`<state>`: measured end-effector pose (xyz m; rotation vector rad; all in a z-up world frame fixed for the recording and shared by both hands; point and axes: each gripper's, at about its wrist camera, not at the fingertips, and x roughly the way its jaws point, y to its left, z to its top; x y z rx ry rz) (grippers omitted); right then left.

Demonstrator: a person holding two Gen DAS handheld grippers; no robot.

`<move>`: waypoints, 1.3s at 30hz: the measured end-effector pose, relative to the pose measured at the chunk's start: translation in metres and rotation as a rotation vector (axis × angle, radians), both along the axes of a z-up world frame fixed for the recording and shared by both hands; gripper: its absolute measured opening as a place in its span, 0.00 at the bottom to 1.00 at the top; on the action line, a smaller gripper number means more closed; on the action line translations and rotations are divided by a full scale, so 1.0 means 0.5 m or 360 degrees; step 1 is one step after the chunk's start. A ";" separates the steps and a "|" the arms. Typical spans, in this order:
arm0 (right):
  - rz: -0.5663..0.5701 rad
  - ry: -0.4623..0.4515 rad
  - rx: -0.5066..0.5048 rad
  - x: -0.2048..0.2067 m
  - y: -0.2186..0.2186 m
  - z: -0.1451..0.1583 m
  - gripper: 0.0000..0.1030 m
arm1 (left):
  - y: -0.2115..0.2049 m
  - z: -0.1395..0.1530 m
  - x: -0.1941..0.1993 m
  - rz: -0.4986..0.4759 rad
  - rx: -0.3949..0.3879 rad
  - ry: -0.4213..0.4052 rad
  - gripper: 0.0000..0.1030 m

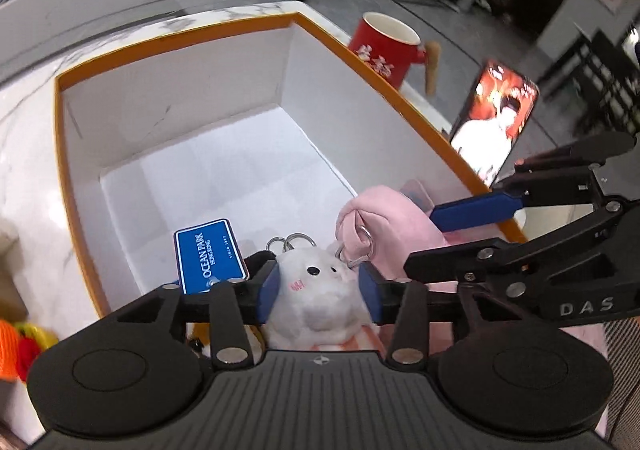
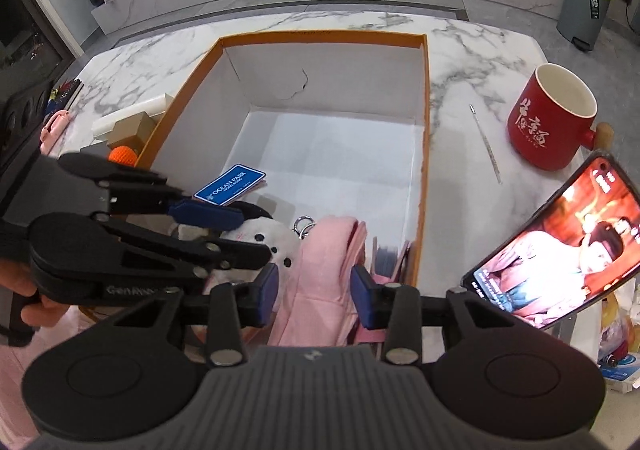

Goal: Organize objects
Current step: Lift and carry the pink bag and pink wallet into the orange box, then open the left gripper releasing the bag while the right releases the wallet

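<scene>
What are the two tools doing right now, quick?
Left tool: open around the white plush keychain, not squeezing.
Right tool: open around the pink cloth, not squeezing.

My box [image 2: 422, 153] is orange along its rim and outer walls, plain white inside. In it lies a card [image 2: 231, 184], deep blue with white lettering and a thin white border. Beside it sits my plush toy [image 1: 320, 298], white and fluffy, with small black eyes and a pink blush mark. The cloth [image 2: 320, 282] next to it is soft pale pink. My tongs are matte black with dark blue pads [image 1: 370, 290]. The table [image 2: 472, 61] is white marble with grey veins. On it stands a mug [image 2: 550, 121], red outside with white characters, cream inside. The phone [image 2: 560, 246] screen glows red and orange.
</scene>
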<state>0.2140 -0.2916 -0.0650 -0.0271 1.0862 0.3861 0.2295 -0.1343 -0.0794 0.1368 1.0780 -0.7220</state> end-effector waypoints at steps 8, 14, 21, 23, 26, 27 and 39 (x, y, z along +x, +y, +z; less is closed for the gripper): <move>0.0024 -0.0123 -0.0148 -0.019 0.029 -0.029 0.37 | -0.005 -0.017 -0.002 -0.0064 0.0083 -0.0020 0.52; 0.0010 -0.0160 -0.0280 -0.027 0.048 -0.018 0.31 | -0.011 -0.004 -0.024 0.0090 0.0159 -0.0011 0.43; 0.0098 -0.0169 -0.0407 -0.034 0.074 -0.027 0.30 | 0.003 -0.004 -0.042 0.0152 0.0132 -0.0057 0.40; 0.0105 -0.0159 -0.0365 -0.031 0.069 -0.032 0.30 | 0.008 -0.004 -0.041 0.0162 0.0113 -0.0049 0.40; 0.0067 -0.0099 -0.0252 -0.022 0.054 -0.038 0.31 | 0.010 -0.005 -0.044 0.0166 0.0097 -0.0079 0.40; 0.0060 -0.0103 -0.0237 -0.022 0.051 -0.039 0.31 | 0.008 -0.005 -0.045 0.0165 0.0091 -0.0088 0.40; -0.0117 -0.0319 -0.0224 -0.084 0.053 0.008 0.56 | 0.063 0.062 -0.101 0.0351 -0.0066 -0.0234 0.44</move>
